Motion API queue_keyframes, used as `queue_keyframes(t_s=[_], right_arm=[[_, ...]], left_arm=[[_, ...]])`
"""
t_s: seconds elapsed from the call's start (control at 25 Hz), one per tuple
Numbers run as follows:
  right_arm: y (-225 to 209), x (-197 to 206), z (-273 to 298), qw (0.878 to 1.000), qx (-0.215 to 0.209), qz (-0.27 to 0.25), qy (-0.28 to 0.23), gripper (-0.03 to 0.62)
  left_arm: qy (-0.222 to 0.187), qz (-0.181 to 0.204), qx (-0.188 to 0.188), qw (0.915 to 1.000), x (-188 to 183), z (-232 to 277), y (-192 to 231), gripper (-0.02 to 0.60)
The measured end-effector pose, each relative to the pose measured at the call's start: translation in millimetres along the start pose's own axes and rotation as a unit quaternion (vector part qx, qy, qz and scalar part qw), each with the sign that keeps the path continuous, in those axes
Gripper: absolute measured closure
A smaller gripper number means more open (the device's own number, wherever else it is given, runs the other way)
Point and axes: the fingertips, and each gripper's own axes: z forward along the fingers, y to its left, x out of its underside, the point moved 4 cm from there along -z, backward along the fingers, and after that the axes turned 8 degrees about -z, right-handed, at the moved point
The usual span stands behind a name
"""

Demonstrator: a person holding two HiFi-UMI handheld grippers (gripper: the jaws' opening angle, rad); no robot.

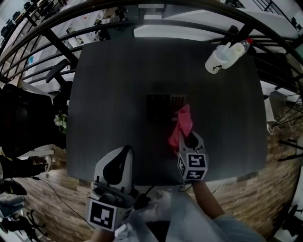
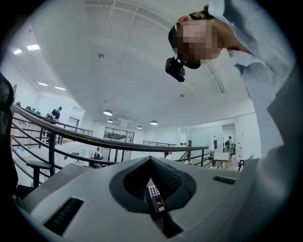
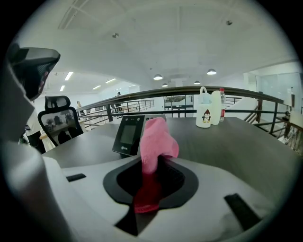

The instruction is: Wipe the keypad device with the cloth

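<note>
The keypad device [image 1: 163, 107] is a dark slab with a screen and a key grid, standing mid-table; the right gripper view shows its screen side [image 3: 129, 134]. A pink cloth [image 1: 182, 124] hangs bunched by the device's right edge. My right gripper [image 1: 185, 138] is shut on the cloth [image 3: 155, 139], which sticks up out of the jaws just short of the device. My left gripper [image 1: 125, 152] hovers at the table's near edge, left of the right one. Its tips [image 2: 150, 160] meet, tilted up toward the ceiling, and a sliver of the key grid [image 2: 153, 192] shows through the slit below them.
A white penguin-print cup [image 1: 218, 59] [image 3: 204, 115] and a plastic bottle [image 3: 221, 106] stand at the table's far right corner. A black office chair [image 1: 21, 118] [image 3: 59, 118] sits off the left side. A dark railing [image 1: 142, 14] curves behind the table.
</note>
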Motion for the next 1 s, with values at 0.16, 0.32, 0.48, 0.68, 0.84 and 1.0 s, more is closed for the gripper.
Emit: queue_keyframes(t_s=[0.16, 0.32, 0.48, 0.68, 0.84, 1.0], right_arm=[[9, -10, -14, 1.000, -0.014, -0.001, -0.014, 0.523], [15, -26, -30, 0.999, -0.019, 0.001, -0.033, 0.523], [16, -43, -46, 0.998, -0.014, 0.003, -0.056, 0.523], [15, -70, -66, 0.995, -0.012, -0.002, -0.097, 0.523], [11, -94, -87, 0.992, -0.003, 0.005, -0.126, 0.523], [7, -114, -108, 0.988, 0.004, 0.012, -0.156, 0.523]], left_arm=[[-0.008, 0.002, 0.015, 0.9999, -4, 1, -4, 0.577], [-0.015, 0.006, 0.027, 0.9995, -10, 1, -6, 0.577], [-0.022, 0.010, 0.035, 0.9991, -15, 1, -8, 0.577], [-0.032, 0.024, 0.045, 0.9982, -22, 3, -13, 0.577], [-0.036, 0.037, 0.055, 0.9972, -26, 2, -18, 0.577], [-0.038, 0.043, 0.061, 0.9965, -30, 3, -22, 0.577]])
